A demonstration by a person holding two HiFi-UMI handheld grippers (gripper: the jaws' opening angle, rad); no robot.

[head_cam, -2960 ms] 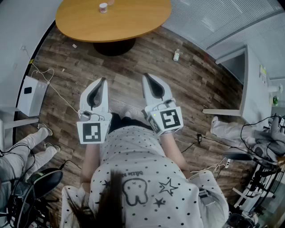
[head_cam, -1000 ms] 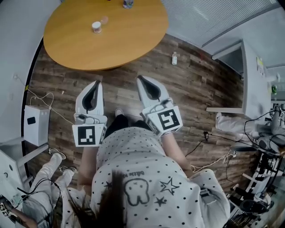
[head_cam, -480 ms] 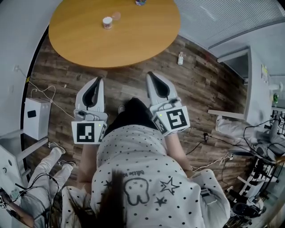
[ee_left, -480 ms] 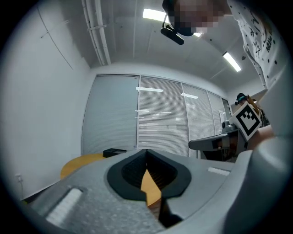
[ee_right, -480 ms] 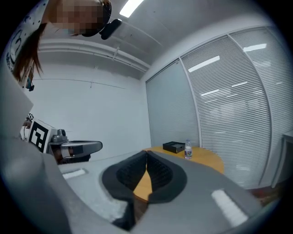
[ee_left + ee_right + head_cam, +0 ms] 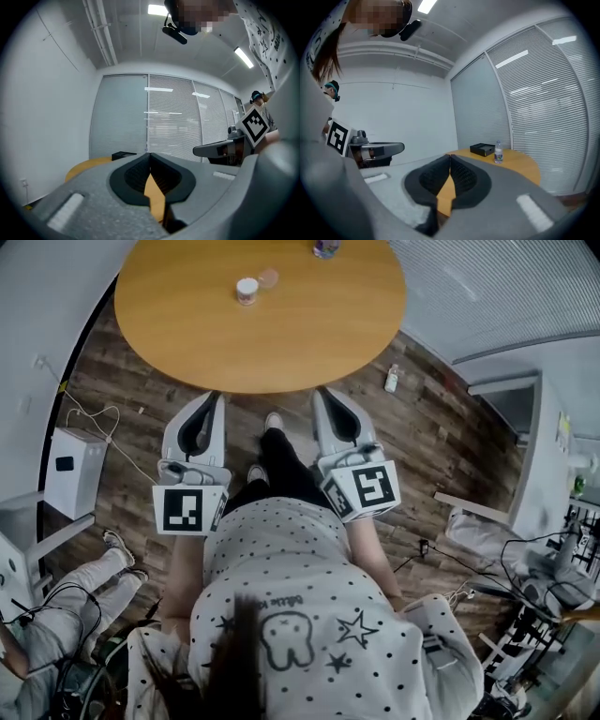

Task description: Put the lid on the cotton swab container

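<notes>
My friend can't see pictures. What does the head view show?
From above, a person in a dotted shirt stands at a round wooden table, holding the left gripper and right gripper shut and empty by its near edge. On the table's far side sit a small container and a lid beside it.

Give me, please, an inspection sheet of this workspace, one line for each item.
Surface: round wooden table, mostly bare.
Job's things: cotton swab container stands on the table; its lid lies beside it, not on it.
Clutter: water bottle and black box on the far side.
Grippers: left gripper and right gripper both shut, empty, near the table's front edge.
Cables: white cable on the floor by a white box.
Surroundings: wood floor with a small bottle; another person's legs at left.
</notes>
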